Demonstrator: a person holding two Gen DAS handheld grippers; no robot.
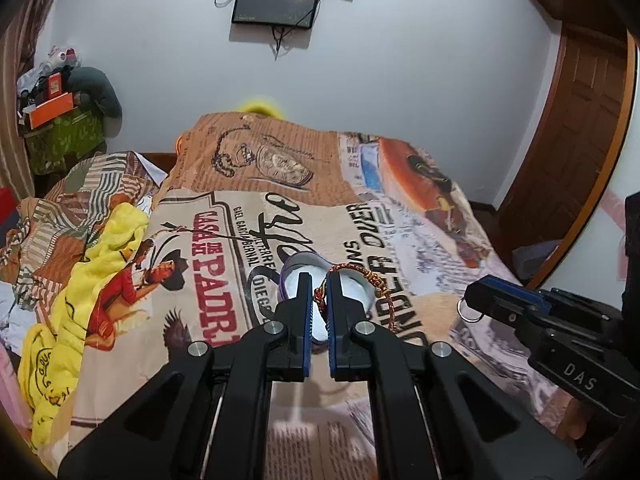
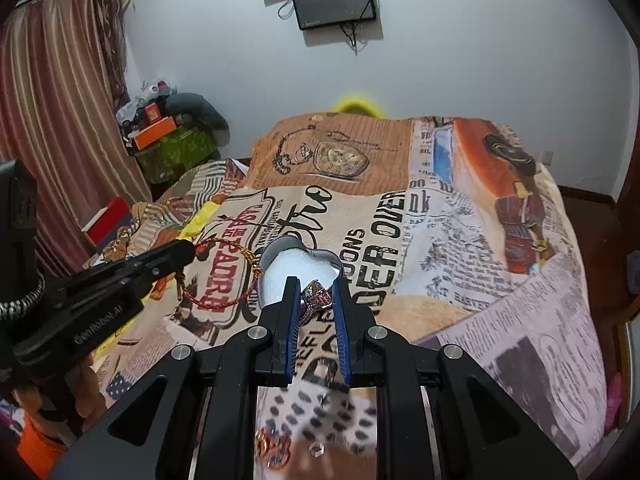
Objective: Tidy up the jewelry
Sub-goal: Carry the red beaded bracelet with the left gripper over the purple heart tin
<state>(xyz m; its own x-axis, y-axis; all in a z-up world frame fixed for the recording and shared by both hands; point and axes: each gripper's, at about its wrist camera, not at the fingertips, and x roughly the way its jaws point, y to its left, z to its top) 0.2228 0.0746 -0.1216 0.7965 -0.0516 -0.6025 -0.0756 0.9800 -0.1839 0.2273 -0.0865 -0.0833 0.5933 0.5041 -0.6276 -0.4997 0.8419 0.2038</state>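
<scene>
A red and gold braided bracelet [image 1: 374,280] hangs from my left gripper [image 1: 319,276], which is shut on its cord. Just beyond the fingertips, on the bedspread, lies an open heart-shaped box [image 1: 356,294] with a white lining. In the right wrist view my right gripper [image 2: 316,282] is shut on a stone-set ring [image 2: 316,298], right at the near edge of the same box [image 2: 296,268]. The left gripper [image 2: 190,250] enters from the left with the bracelet [image 2: 224,304] dangling beside the box. The right gripper [image 1: 476,298] shows at the right with the ring [image 1: 466,311] at its tip.
A printed bedspread [image 2: 460,280] covers the bed. Yellow cloth [image 1: 108,248] is bunched at its left side, and a red box [image 2: 106,220] sits near the curtain. Small loose jewelry pieces [image 2: 276,446] lie close under the right gripper. A wooden door [image 1: 580,128] stands at the right.
</scene>
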